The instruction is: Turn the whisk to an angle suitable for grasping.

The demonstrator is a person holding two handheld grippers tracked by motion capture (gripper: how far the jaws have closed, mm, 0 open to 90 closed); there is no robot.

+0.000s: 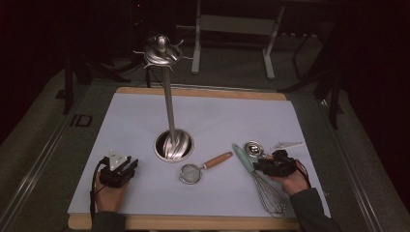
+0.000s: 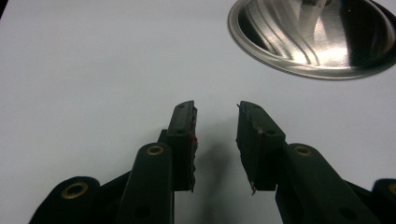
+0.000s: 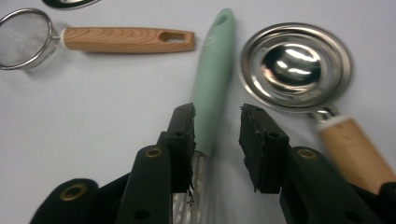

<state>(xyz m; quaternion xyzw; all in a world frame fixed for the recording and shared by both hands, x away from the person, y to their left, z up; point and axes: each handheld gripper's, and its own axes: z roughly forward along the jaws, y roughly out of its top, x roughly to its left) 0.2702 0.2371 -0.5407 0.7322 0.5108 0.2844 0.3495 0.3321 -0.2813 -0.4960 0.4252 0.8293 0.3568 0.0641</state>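
Two black jaws of the right gripper [image 3: 217, 123] stand wide astride the mint-green-handled wire whisk [image 3: 212, 79]; closing off-centre could skid it right against the round steel ladle [image 3: 294, 65].

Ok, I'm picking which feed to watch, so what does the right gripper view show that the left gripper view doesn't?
Right gripper view: the right gripper, jaws open astride the green whisk handle, with a wooden-handled strainer and a metal scoop beyond. Left gripper view: the left gripper, open over the white mat, and the stand's round steel base up close. Both: that mat; a dark sliver at the right view's top edge may be that base.
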